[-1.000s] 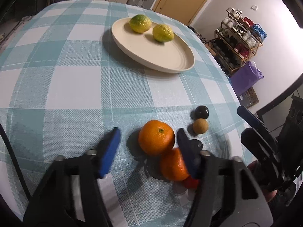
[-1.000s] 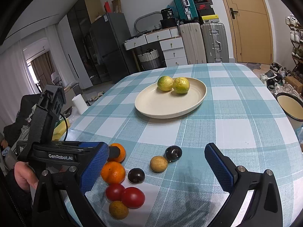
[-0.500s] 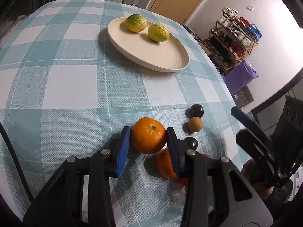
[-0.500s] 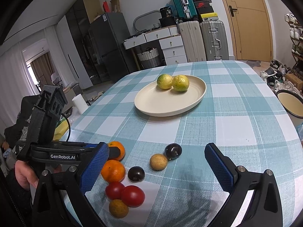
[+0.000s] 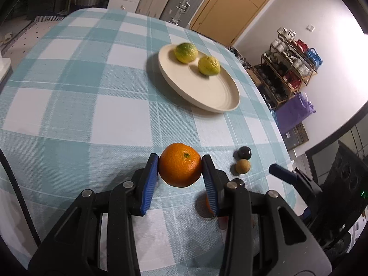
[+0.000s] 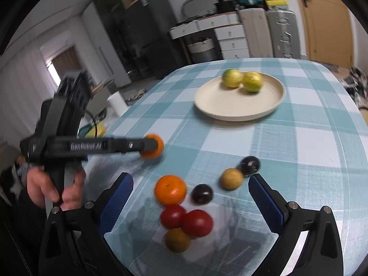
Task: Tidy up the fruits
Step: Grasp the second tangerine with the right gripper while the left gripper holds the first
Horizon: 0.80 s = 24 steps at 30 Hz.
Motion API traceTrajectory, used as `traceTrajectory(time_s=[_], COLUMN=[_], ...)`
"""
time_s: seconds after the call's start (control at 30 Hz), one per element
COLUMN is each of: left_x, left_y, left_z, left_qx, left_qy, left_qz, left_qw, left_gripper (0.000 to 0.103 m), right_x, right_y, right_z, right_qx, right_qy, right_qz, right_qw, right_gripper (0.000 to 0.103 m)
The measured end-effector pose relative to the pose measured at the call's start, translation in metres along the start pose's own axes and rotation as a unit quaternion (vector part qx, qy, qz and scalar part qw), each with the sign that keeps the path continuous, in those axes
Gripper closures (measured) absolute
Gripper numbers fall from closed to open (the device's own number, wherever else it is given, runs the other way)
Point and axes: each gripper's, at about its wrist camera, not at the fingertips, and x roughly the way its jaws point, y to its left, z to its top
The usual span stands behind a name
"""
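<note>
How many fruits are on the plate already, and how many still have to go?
Two yellow-green fruits sit on the plate. The left gripper holds one orange. Seven remain on the tablecloth. The right gripper is open and holds nothing.

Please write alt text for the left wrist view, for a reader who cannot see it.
The left gripper is shut on an orange, held just above a checked tablecloth. Beyond it, a cream plate holds two yellow-green citrus fruits.

Home: suitcases, shoe rack
</note>
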Motion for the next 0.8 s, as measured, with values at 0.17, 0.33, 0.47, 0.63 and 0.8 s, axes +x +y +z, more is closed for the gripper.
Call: traceTrajectory(time_s=[0.17, 0.33, 0.47, 0.63, 0.8], left_x=[-0.013, -0.019, -0.02, -0.021, -0.024], left_y=[0.008, 0.016, 0.023, 0.03, 0.036], left_z=[0.001, -0.002, -0.006, -0.008, -0.008], left_qx=[-0.007, -0.014, -0.019, -0.026, -0.03], left_qy=[-0.012, -0.015, -0.013, -0.013, -0.016], left_qz=[-0.001, -0.002, -0.001, -0.001, -0.002], left_qw=[0.9999, 0.9998, 0.9997, 0.9996, 0.9994], left_gripper=[0.068, 0.068, 0.068, 0.068, 0.068], right_x=[0.011, 0.024, 0.037, 0.047, 0.051], right_y=[0.022, 0.037, 0.04, 0.041, 0.047], right_z=[-0.002, -0.003, -0.003, -0.003, 0.0], right_qx=[-0.037, -0.066, -0.068, -0.063, -0.079], right_qy=[0.021, 0.048, 0.067, 0.085, 0.092], right_qz=[0.005, 0.013, 0.019, 0.012, 0.0], right_qw=[0.999, 0.997, 0.995, 0.994, 0.993], right_gripper=[0.0, 0.005, 0.017, 0.033, 0.041])
